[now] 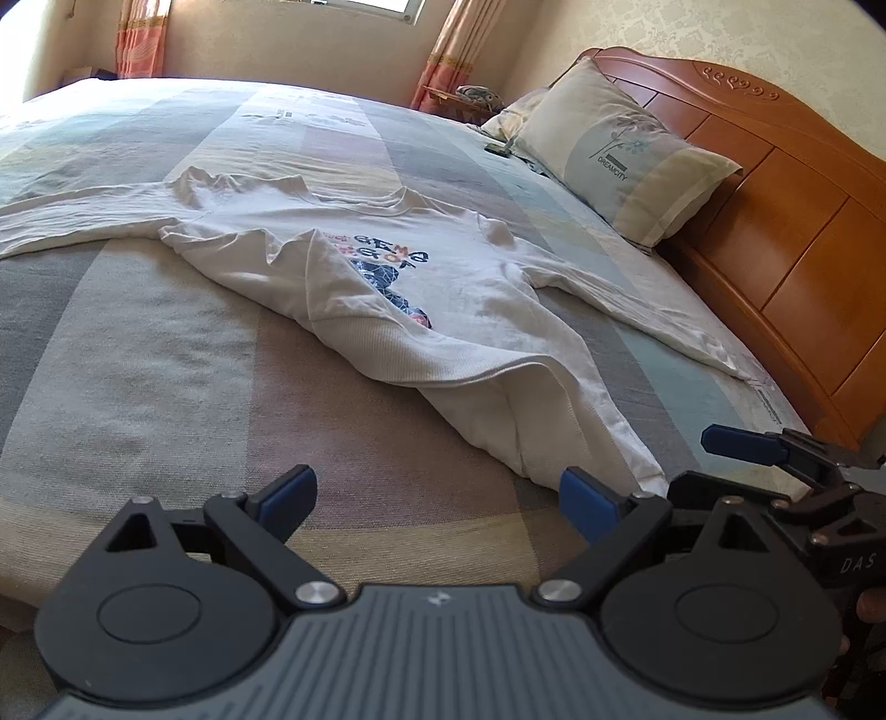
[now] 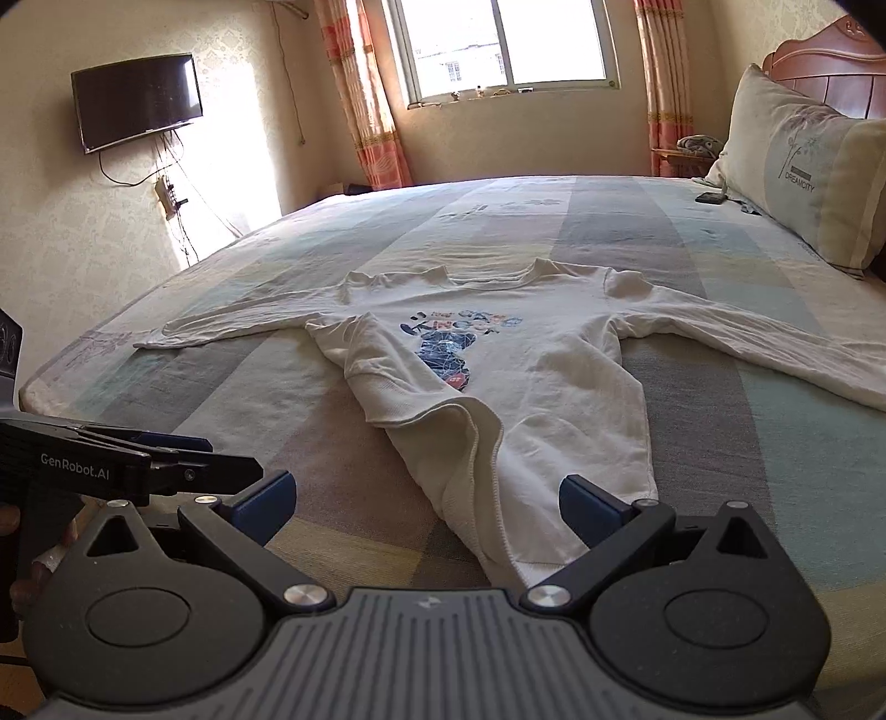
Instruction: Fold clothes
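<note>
a white long-sleeved sweatshirt [image 2: 531, 354] is laid print-up on the striped bedspread [image 2: 775, 476], neck toward the window [image 2: 498, 44] at 12 o'clock and both sleeves spread out to 9 and 3 o'clock. its body is not flat: the left side is flipped inward over the print, and the hem [image 2: 498, 531] is bunched into a narrow ridge at 6 o'clock.

the right gripper [image 2: 426, 507] is held released, jaws wide apart, with the hem ridge lying between them but not yet touched. the left gripper [image 1: 437, 501] is likewise released, grasping nothing, and is poised over bare bedspread at 8 o'clock of the hem [image 1: 531, 443]. a pillow [image 1: 626, 160] is seen against the wooden headboard [image 1: 775, 232], well apart from the garment.

the step in hand is judged to be flattening the body before any fold. it is advised that each hem corner be pinched separately, through both layers, and drawn apart toward 4 and 8 o'clock. the flipped side should be opened out first; otherwise creases are likely to be locked in.
</note>
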A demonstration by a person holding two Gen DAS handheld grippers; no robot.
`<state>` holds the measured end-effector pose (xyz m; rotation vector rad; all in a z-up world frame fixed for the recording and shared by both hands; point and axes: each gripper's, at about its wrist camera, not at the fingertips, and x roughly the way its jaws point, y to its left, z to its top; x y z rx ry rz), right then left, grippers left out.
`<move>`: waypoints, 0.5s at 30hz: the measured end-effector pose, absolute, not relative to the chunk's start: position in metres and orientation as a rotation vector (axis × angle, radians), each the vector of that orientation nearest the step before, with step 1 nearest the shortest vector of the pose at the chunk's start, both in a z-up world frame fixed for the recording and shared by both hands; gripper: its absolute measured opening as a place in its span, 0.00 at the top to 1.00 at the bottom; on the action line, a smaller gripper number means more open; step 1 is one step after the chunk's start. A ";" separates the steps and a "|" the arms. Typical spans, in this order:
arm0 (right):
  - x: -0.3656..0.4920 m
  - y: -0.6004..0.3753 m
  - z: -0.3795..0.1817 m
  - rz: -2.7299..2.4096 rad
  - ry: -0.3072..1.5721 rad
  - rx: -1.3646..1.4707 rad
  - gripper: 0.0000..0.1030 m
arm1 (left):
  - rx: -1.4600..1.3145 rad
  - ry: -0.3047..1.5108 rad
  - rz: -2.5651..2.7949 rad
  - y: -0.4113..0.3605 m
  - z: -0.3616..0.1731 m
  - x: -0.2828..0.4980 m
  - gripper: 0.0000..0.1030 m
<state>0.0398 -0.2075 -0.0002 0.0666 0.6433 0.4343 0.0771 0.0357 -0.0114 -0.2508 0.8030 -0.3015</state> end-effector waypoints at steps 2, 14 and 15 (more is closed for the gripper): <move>0.042 -0.210 -0.004 0.433 0.650 0.073 0.00 | -0.259 0.817 -0.307 0.038 -0.018 0.089 0.08; 0.079 -0.191 -0.015 0.402 0.613 -0.080 0.00 | -0.365 0.899 -0.279 0.064 -0.052 0.121 0.08; 0.083 -0.185 -0.016 0.398 0.606 -0.123 0.00 | -0.369 0.901 -0.274 0.067 -0.052 0.122 0.08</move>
